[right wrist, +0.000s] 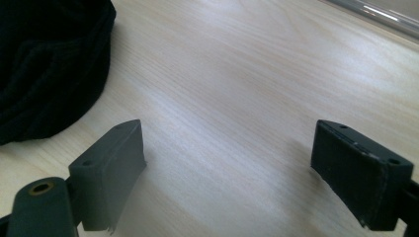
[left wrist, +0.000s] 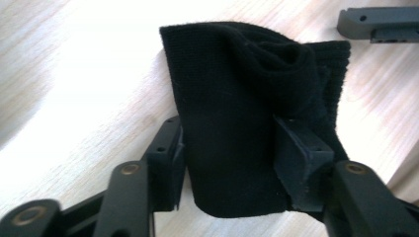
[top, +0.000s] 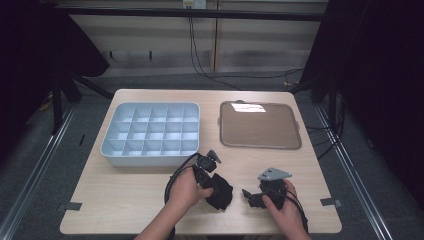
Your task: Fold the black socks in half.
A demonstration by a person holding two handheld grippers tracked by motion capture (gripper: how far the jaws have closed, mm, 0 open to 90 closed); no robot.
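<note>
A black knitted sock (top: pixel 221 194) lies crumpled on the wooden table near its front edge. My left gripper (top: pixel 212 186) comes at it from the upper left. In the left gripper view, my left gripper (left wrist: pixel 230 155) is shut on the sock (left wrist: pixel 237 108), its two jaws pressing a fold from both sides. My right gripper (top: pixel 249 198) sits just right of the sock and points left at it. In the right gripper view, my right gripper (right wrist: pixel 227 165) is open with bare wood between its jaws, and the sock (right wrist: pixel 47 69) lies ahead to the left.
A pale blue compartment tray (top: pixel 151 155) with several cells stands at the back left. A brown flat tray (top: pixel 260 126) lies at the back right. One jaw of the right gripper (left wrist: pixel 380 22) shows beyond the sock. The table's front edge is close under both hands.
</note>
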